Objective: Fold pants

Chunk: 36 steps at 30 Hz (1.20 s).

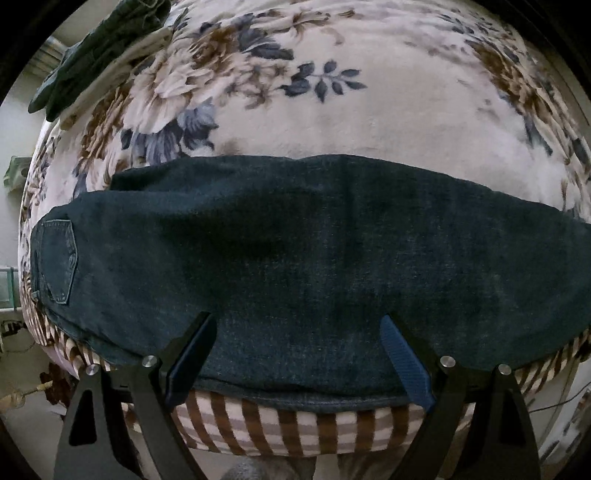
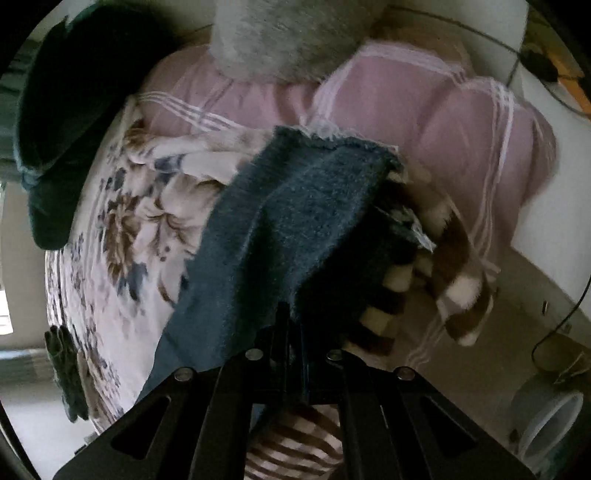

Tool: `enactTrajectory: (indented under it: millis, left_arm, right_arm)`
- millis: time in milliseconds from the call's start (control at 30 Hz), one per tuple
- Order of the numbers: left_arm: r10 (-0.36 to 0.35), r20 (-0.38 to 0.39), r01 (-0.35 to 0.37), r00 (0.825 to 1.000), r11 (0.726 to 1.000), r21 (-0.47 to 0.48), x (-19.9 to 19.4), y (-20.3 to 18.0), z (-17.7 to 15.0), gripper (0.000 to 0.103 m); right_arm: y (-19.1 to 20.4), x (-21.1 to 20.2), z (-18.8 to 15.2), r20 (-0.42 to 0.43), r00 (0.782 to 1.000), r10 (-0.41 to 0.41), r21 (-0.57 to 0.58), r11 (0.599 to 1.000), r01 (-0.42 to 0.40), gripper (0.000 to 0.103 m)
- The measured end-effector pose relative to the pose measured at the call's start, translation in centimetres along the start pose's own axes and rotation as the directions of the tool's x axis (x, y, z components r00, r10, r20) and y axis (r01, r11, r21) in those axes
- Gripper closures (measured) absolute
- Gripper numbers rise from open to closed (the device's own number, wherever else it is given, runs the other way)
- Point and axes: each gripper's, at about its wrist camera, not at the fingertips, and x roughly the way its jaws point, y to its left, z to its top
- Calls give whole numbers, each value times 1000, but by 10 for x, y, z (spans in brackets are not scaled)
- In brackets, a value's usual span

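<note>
Dark blue jeans (image 1: 295, 251) lie lengthwise across the near edge of a bed with a floral blanket (image 1: 332, 122). A back pocket (image 1: 59, 258) shows at the left end. My left gripper (image 1: 299, 332) is open and empty, its fingers spread just above the jeans' near edge. My right gripper (image 2: 291, 314) is shut on the jeans' leg end (image 2: 295, 221) and holds it lifted off the blanket, with the frayed hem (image 2: 332, 142) pointing away.
A folded dark green garment (image 1: 99, 59) lies at the bed's far left corner. The blanket's brown striped border (image 1: 295, 424) hangs over the near edge. A pink quilt (image 2: 424, 122) and a grey pillow (image 2: 288, 33) lie beyond the hem. A round bin (image 2: 546, 417) stands on the floor.
</note>
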Motion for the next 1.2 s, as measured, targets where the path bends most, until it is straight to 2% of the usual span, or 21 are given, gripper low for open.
enactTrajectory:
  millis: [67, 100, 167, 300, 400, 433, 500, 533, 600, 633, 700, 733, 833, 900, 933, 1000, 1033, 1100, 1133, 1167, 1200]
  left_arm:
    - [-9, 0, 9, 1000, 1000, -12, 0, 2, 0, 13]
    - [-15, 6, 15, 1000, 1000, -18, -2, 6, 1, 13]
    - [-41, 31, 43, 999, 998, -37, -9, 17, 1, 13]
    - [-105, 45, 110, 993, 987, -117, -25, 57, -3, 13]
    - [-113, 37, 118, 993, 972, -203, -33, 104, -10, 13]
    - [-103, 30, 108, 994, 965, -238, -34, 125, -14, 13]
    - [-94, 20, 95, 995, 946, -309, -34, 171, -21, 13]
    - [-78, 4, 74, 997, 931, -357, -31, 204, -25, 13]
    - [-60, -1, 54, 998, 902, -429, -27, 249, -34, 13]
    - [-40, -6, 33, 999, 882, -469, -24, 277, -38, 13]
    - [-30, 3, 26, 1000, 843, -537, -15, 327, -45, 13]
    - [-37, 10, 36, 999, 820, -572, -8, 357, -47, 16]
    - [-67, 27, 69, 997, 768, -637, 16, 412, -54, 45]
    - [-122, 31, 111, 992, 724, -681, 35, 437, -53, 45]
    - [-149, 30, 127, 988, 694, -709, 45, 451, -54, 43]
    - [-214, 62, 185, 975, 622, -761, 63, 472, -58, 43]
    - [-232, 74, 202, 970, 595, -778, 72, 479, -59, 43]
    - [-240, 104, 229, 965, 583, -780, 81, 485, -59, 45]
    - [-230, 118, 234, 966, 578, -782, 83, 488, -60, 59]
    - [-217, 130, 235, 968, 580, -780, 83, 489, -62, 69]
    - [-200, 127, 224, 971, 593, -773, 81, 490, -63, 73]
  right_arm:
    - [-5, 6, 2, -47, 998, -48, 0, 999, 48, 84]
    - [-6, 6, 6, -74, 995, -63, 4, 998, 64, 81]
    - [-10, -1, 5, -80, 993, -86, 8, 996, 87, 65]
    - [24, -29, -19, -56, 995, -80, -89, 993, 75, 64]
    - [70, -28, -58, -116, 992, -55, -166, 986, 35, 64]
    - [91, -20, -79, -170, 985, -35, -191, 982, 2, 64]
    - [128, 1, -118, -279, 960, 4, -219, 973, -68, 64]
    - [152, 18, -145, -354, 935, 16, -234, 967, -105, 64]
    - [189, 46, -192, -451, 892, 38, -241, 957, -162, 64]
    - [201, 56, -208, -476, 879, 38, -242, 955, -173, 64]
    - [228, 83, -254, -547, 836, 53, -214, 956, -201, 64]
    - [238, 97, -276, -573, 818, 57, -191, 961, -201, 64]
    - [252, 129, -318, -615, 786, 65, -116, 978, -172, 64]
    - [254, 144, -335, -617, 785, 46, -94, 987, -132, 64]
    - [257, 151, -340, -612, 791, 29, -89, 990, -106, 64]
    - [259, 155, -349, -586, 809, 52, -50, 994, -100, 65]
    - [261, 156, -351, -577, 815, 49, -51, 994, -95, 68]
    - [265, 156, -353, -539, 840, 58, -33, 995, -90, 87]
    - [268, 157, -354, -530, 847, 42, -43, 996, -77, 93]
    - [272, 155, -357, -506, 862, 31, -52, 996, -66, 95]
    - [276, 153, -358, -492, 870, 22, -62, 996, -60, 96]
